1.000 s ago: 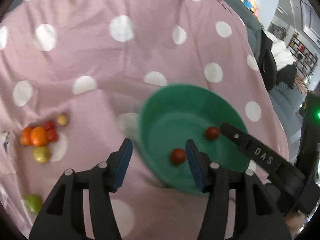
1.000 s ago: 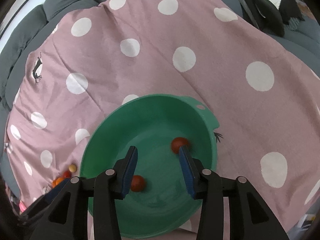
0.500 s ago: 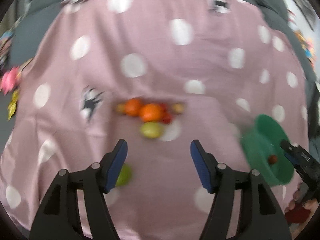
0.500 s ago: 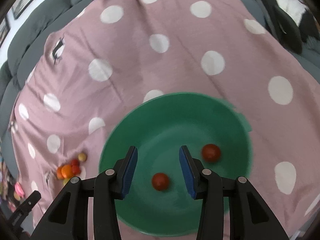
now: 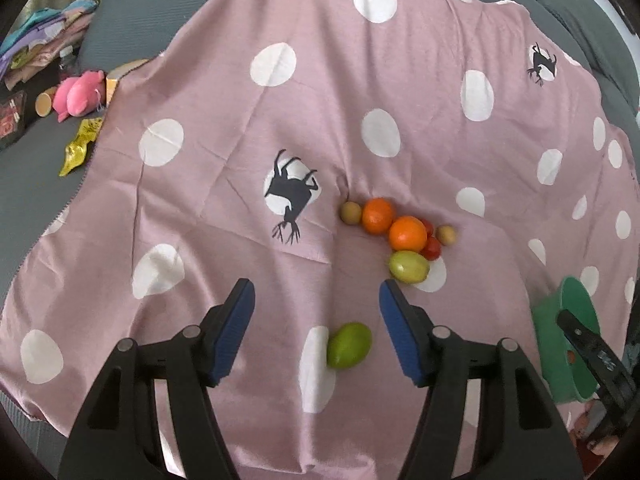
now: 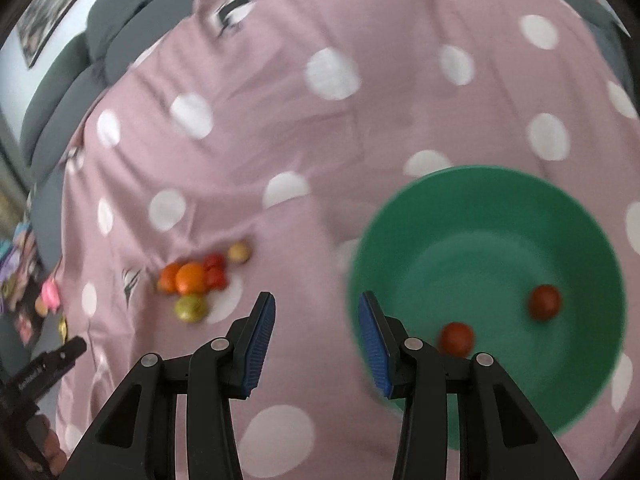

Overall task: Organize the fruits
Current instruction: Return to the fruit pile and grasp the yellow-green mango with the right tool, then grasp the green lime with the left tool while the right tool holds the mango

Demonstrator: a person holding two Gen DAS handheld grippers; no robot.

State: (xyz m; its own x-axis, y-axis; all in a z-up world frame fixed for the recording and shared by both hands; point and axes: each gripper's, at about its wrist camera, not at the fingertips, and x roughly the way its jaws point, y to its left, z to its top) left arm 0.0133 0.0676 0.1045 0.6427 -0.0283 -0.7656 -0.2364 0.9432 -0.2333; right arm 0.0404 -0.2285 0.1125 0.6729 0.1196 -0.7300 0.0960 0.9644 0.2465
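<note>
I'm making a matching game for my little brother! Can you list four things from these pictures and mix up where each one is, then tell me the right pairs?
Things:
1. lone green fruit
2. two red fruits
3. pink plush toy
4. two orange fruits

Places:
A. inside the green bowl
B. in the cluster on the cloth
C. between the left gripper fingers in view
D. beyond the cloth's edge

Pairs: 1-C, 2-A, 3-D, 4-B
</note>
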